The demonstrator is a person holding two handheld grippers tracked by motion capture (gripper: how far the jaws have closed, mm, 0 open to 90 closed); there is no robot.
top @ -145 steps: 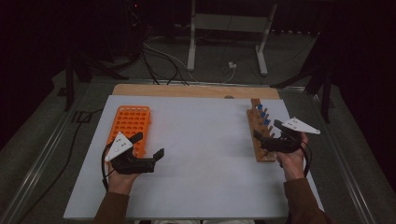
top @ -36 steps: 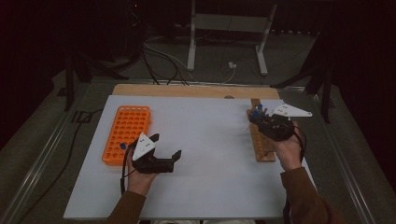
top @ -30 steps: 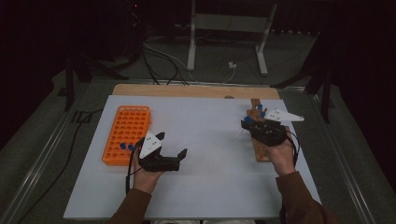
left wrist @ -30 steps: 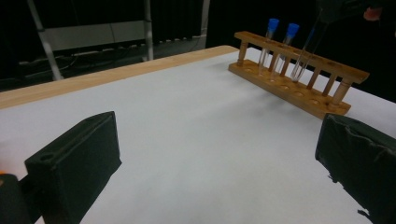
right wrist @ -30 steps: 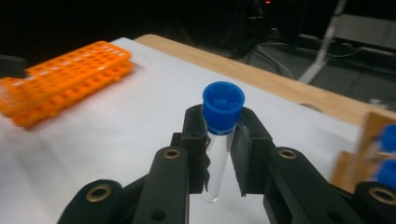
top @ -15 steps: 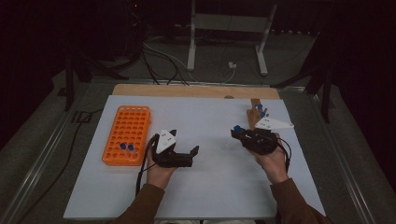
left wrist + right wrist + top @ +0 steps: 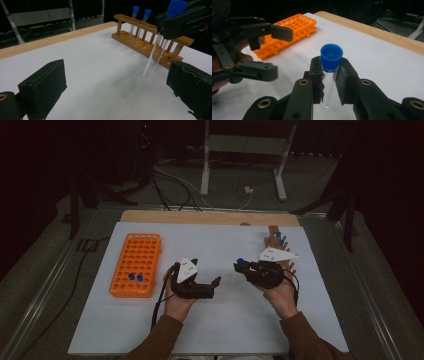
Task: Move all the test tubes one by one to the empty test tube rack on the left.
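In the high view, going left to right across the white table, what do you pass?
Orange rack → left gripper, jaws open → blue-capped test tube in the right gripper → wooden rack.

Both grippers [image 7: 216,281] [image 7: 238,266] closer together, tube [image 7: 329,75] off wooden rack [image 7: 276,240]

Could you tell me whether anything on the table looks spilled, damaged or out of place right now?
Nothing stands out. The blue-capped test tube is gripped cleanly in the right gripper, intact and empty. The wooden rack and orange rack sit flat with their tubes upright, and the white table shows no spill.
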